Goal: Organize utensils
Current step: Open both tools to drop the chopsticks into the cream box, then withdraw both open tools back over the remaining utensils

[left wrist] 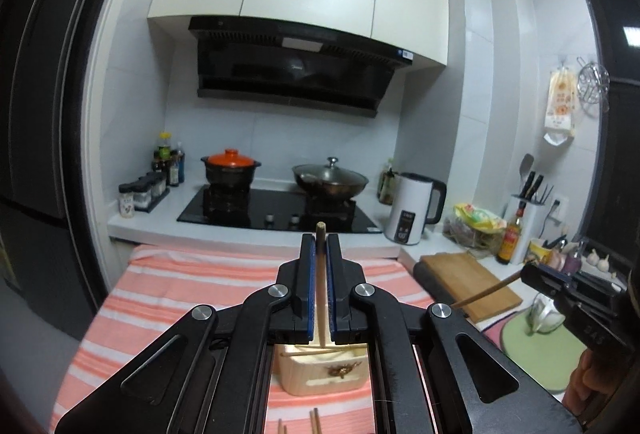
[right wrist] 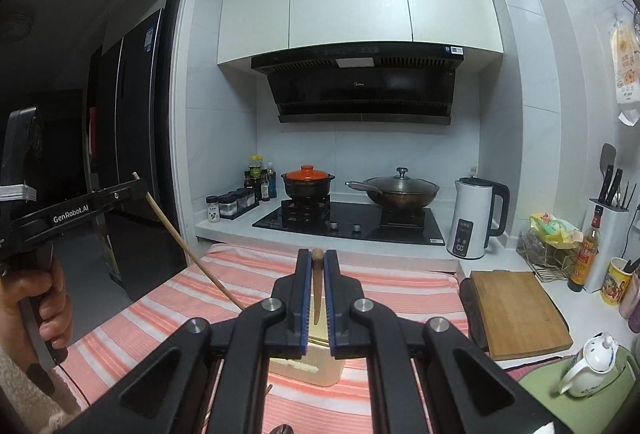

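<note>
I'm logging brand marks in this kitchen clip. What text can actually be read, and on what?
"GenRobot.AI": side of the left tongs, seen from the right wrist.
Range hood logo, fridge stickers, kettle display, sauce bottle label, hanging bag: too small or blurred to read.

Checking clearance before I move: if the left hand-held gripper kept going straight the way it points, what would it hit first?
Probably the stove, just past the striped cloth; depth is unclear. The left hand-held gripper grips a chopstick that would touch first.
</note>
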The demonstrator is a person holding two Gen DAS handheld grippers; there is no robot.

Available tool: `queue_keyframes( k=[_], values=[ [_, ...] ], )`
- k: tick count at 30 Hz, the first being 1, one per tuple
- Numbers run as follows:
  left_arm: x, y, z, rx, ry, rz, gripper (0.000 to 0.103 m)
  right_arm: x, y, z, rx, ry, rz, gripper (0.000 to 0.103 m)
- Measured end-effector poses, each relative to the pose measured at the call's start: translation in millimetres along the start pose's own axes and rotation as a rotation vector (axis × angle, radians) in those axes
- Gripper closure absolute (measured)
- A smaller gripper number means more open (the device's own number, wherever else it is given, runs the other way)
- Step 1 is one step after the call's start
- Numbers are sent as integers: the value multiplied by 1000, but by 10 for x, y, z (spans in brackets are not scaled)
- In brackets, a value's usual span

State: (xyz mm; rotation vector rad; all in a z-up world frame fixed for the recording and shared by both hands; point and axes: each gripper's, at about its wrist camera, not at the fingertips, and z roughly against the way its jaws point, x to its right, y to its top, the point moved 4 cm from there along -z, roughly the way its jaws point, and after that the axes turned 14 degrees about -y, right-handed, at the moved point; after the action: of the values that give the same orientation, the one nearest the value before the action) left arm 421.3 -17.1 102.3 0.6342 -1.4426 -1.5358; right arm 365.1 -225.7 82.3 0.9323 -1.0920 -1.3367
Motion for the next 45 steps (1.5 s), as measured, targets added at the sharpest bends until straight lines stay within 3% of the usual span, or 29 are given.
queue_keyframes(
  k=[6, 15, 17, 18, 19, 20, 22, 25, 31, 38, 42, 45],
  values=[
    [-142, -336, -566, -112, 6, 33, 101, -82, -250, -660, -94, 38, -38, 97],
    [-238, -1008, -1058, -335, -27, 95, 96, -168, -935, -1354, -346, 85, -82, 96],
    [-250, -1114, -1017, -379, -53, 123, 63, -166, -989, -1325, -353, 97, -91, 89],
    [-249, -1150, -942, -384, -61, 127, 31, -153, -984, -1276, -342, 94, -89, 81],
    [-248, -1177, -846, -379, -64, 118, 17, -127, -961, -1189, -316, 84, -92, 59],
    [-243, -1211, -738, -381, -62, 100, 15, -100, -927, -1088, -281, 70, -92, 40],
    [-235, -1331, -516, -425, -59, 71, 13, -36, -884, -829, -216, 36, -62, 36],
    [-271, -1626, -136, -493, -50, 78, 8, 64, -978, -532, -185, -19, -3, 32],
    [-293, -2355, 535, -587, 49, 122, 8, 161, -1663, -102, -272, -88, 52, 29],
    [-253, -2649, 874, -540, 121, 174, 8, 179, -2670, 192, -458, -111, 10, 29],
    [-227, -2623, 932, -521, 184, 121, 8, 162, -2876, 271, -490, -115, 5, 29],
    [-254, -2571, 972, -492, 207, 140, 7, 92, -2887, 332, -475, -113, 23, 29]
  ],
)
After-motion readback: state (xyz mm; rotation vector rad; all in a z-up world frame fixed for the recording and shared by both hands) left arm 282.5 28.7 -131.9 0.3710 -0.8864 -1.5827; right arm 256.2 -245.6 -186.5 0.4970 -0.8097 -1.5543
